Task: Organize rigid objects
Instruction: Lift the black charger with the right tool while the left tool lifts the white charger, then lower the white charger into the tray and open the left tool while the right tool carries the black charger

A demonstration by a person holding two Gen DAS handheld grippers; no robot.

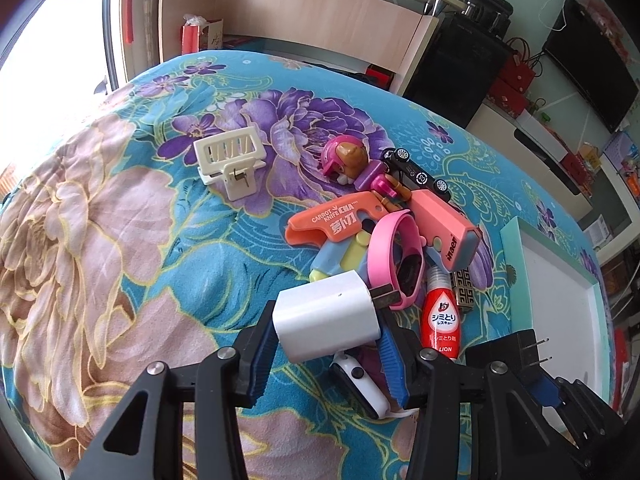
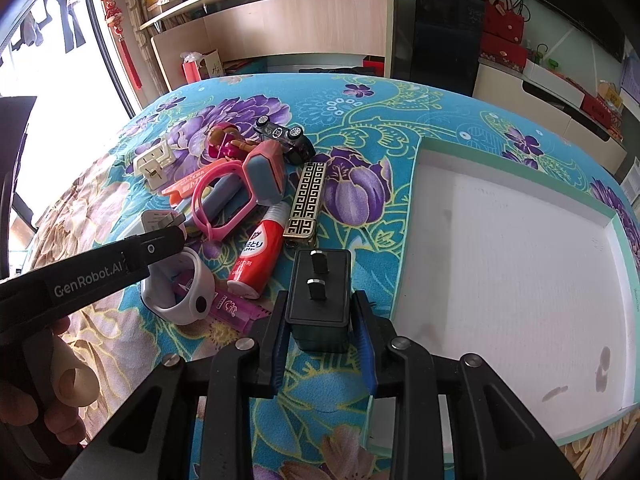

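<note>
Two grippers, each holding one plug adapter; left gripper [image 1: 326, 354] has its jaws clamped on the sides of a white adapter [image 1: 326, 320], its two prongs pointing away from the camera toward the pile; right gripper [image 2: 322, 344] has its jaws clamped on a black adapter [image 2: 320, 296], two prongs facing up and slightly forward, long axis running along the fingers

Both adapters sit low over the flowered blue cloth [image 1: 160, 240] of the surface, at the near edge of the pile; black one just left of the tray [image 2: 408, 216]

Count on the cloth: one white-lined tray with a green rim; one red bottle [image 2: 252, 258], long axis running from the camera toward the pile, cap end nearer; one gold-patterned lighter [image 2: 306, 200], parallel to the bottle and just right of it; one pink strap loop [image 2: 218, 204]; one white watch [image 2: 188, 292]; one orange toy knife [image 1: 336, 216]; one pink-and-blue case [image 1: 448, 232]; one toy figure with pink helmet [image 1: 348, 160]; one black toy car [image 2: 286, 136], wheels up; one cream clip holder [image 1: 230, 156], set apart to the left of the pile
</note>
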